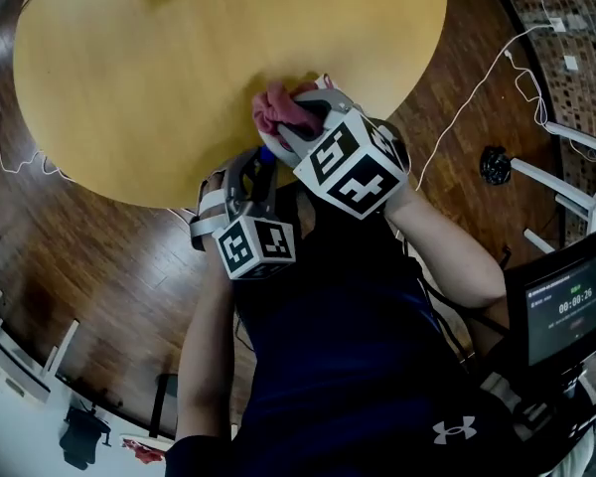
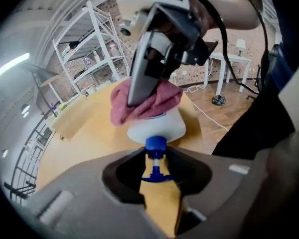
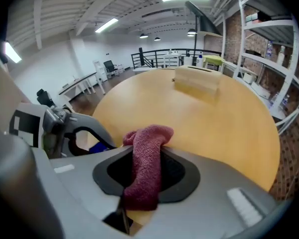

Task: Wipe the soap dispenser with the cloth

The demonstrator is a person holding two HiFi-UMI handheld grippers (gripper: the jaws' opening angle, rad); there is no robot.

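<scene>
Left tool (image 2: 157,163) is clenched on the blue pump (image 2: 155,144) of the soap dispenser (image 2: 157,126), its jaws standing close on either side of the pump's neck. That grip reads as an anchor: taking the bottle by its narrow top leaves the whole white body bare for wiping and stops it from sliding or rolling under pressure. The dispenser sits over the near edge of the round table (image 1: 179,68), pump end turned toward the left tool and body pointing away from it. Whether its base bears on the table I cannot tell.

The right tool (image 3: 145,156) is grasping the cloth (image 3: 144,168), a dark pink towelling rag pinched between its jaws with a bunched fold spilling past the tips. In the left gripper view that tool comes down from above and lays the cloth over the far, upper part of the white body, touching it. Letting a loose wad stick out past the jaws looks deliberate, since soft fabric rather than hard plastic meets the bottle.

The two tools work close together, one steadying and one rubbing, so the wipe appears to be under way, with the lower body near the pump not yet covered. A pale box (image 3: 197,78) lies well apart on the table's far side, out of the way.
</scene>
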